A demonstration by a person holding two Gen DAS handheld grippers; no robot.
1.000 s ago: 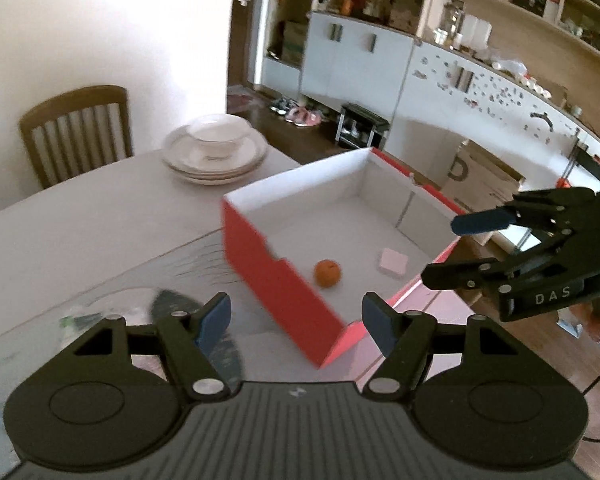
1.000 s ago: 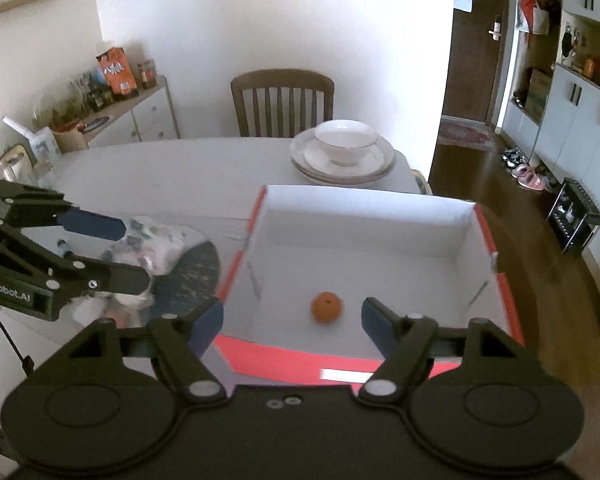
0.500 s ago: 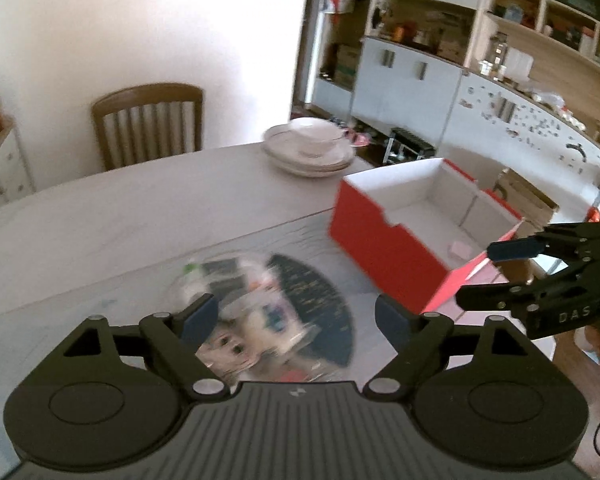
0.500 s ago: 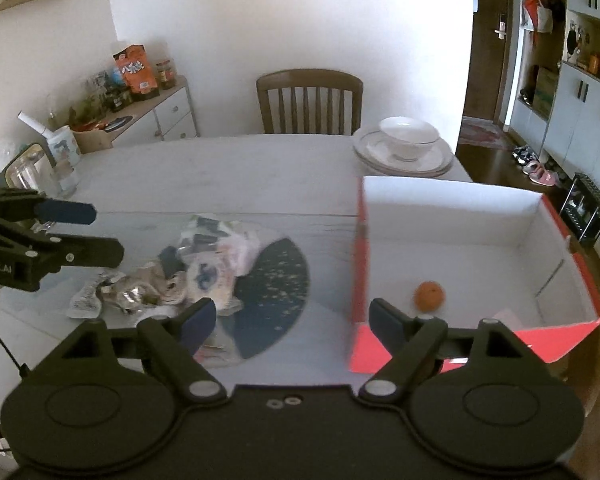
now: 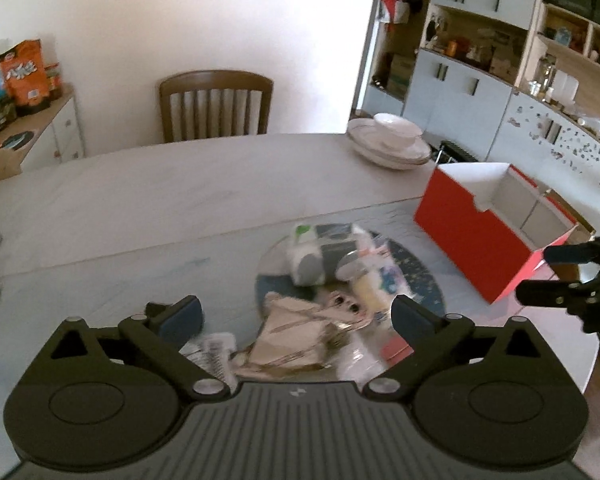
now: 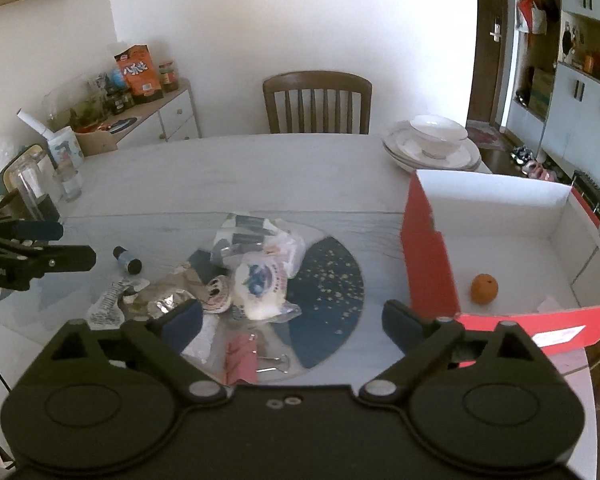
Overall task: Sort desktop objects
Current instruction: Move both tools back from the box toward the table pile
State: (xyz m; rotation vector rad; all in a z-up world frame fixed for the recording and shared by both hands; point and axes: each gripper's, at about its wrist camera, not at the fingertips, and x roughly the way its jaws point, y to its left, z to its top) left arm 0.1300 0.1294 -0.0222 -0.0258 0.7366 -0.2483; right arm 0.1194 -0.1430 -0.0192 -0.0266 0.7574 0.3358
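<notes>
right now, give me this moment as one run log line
left gripper: open, above pile of packets | right gripper: open, empty | red box: holds orange | stage: reaching for next item

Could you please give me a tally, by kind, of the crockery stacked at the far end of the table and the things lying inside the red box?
Bowls: 1, the bowl on top of the stack.
Plates: cannot be counted; the plates are a stack with their edges merged.
Oranges: 1, the orange in the box.
Pink packets: 1, the packet by the box's right wall.
Total countable: 3.
</notes>
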